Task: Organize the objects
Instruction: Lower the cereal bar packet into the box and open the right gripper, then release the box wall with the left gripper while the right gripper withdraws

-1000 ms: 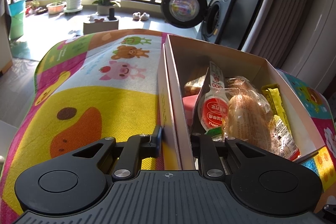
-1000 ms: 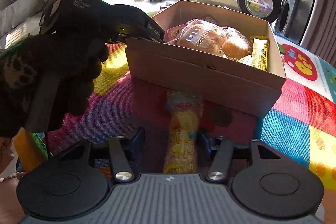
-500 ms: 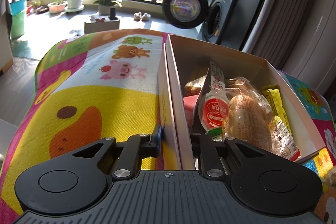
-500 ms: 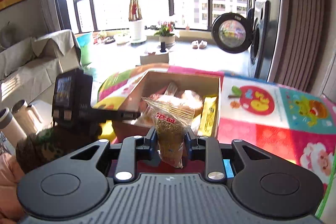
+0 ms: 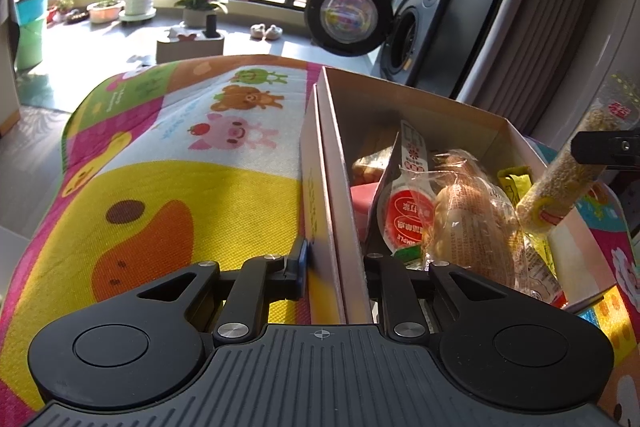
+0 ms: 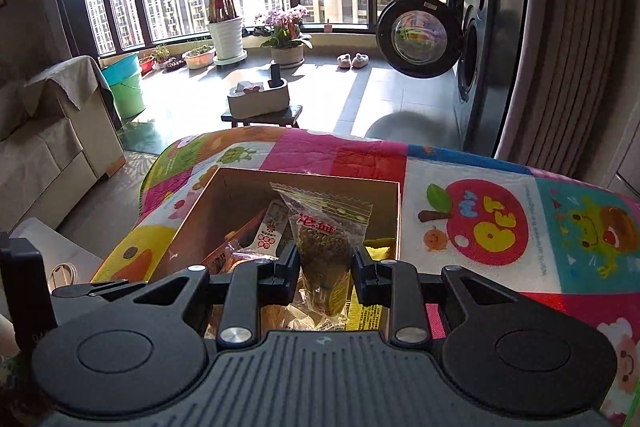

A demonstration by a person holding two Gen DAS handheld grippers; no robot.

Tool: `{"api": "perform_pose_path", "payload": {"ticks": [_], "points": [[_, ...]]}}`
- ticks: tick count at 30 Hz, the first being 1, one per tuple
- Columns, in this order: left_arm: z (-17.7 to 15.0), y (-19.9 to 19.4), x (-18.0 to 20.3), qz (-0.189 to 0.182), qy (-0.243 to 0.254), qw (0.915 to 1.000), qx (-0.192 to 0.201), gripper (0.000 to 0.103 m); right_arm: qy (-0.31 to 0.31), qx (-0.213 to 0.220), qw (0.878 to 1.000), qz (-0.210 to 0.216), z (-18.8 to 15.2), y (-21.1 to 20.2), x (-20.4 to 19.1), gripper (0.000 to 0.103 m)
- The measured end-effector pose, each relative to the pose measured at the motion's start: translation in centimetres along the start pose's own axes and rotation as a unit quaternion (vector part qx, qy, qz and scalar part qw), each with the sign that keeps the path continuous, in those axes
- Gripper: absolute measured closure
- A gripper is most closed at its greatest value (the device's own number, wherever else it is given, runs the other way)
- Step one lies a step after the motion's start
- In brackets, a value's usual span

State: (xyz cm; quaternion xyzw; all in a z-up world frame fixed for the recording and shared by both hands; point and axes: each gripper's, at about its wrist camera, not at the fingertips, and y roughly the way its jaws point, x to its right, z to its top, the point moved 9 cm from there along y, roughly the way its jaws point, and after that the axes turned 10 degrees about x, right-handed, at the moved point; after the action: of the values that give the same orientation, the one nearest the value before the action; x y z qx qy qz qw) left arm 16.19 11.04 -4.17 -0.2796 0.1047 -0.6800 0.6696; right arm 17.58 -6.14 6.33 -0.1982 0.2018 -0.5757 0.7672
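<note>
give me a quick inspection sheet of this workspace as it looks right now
Surface: cartoon-print mat, colourful squares, lit by sun.
Job's things: cardboard box open on the mat, holding a bread pack, a red-label packet and a yellow bar; noodle snack bag held above the box.
Clutter: nothing seen on the mat outside the box.
Grippers: left tool shut on the box's side wall; right tool shut on the snack bag.
Cables: nothing seen.
Surroundings: washing machine with door open, potted plants, sofa, windows.
</note>
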Motion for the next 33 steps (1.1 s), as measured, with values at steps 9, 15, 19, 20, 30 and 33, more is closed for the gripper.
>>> {"api": "perform_pose_path", "payload": {"ticks": [9,15,19,20,30,33], "points": [[-0.1,-0.1,-0.1,-0.007,-0.006,1.0,0.0,0.083,0.009,-0.04,0.999,-0.001,-2.4,4.0,0.1,0.075],[-0.1,-0.1,-0.1,-0.007,-0.007,0.9999,0.0,0.083,-0.034,-0.04,0.999,0.012,-3.5,2.6,-1.3,0.075],[-0.1,-0.1,-0.1,-0.008,-0.007,0.9999,0.0,0.083,-0.066,-0.036,0.997,-0.013,-4.0,1.9,-0.9,0.075],[-0.1,-0.1,-0.1,-0.008,-0.006,0.9999,0.0,0.083,-0.07,-0.033,0.997,-0.017,-4.2,1.4,-0.7,0.075],[-0.2,-0.3,0.0,0.002,-0.002,1.0,-0.003,0.084,-0.109,0.057,0.992,-0.021,-6.0,-9.0,1.5,0.038],[-0.2,-0.4,0.3,0.011,0.005,0.9999,-0.007,0.086,-0.127,0.03,0.991,-0.022,-9.5,-8.3,1.7,0.038]]}}
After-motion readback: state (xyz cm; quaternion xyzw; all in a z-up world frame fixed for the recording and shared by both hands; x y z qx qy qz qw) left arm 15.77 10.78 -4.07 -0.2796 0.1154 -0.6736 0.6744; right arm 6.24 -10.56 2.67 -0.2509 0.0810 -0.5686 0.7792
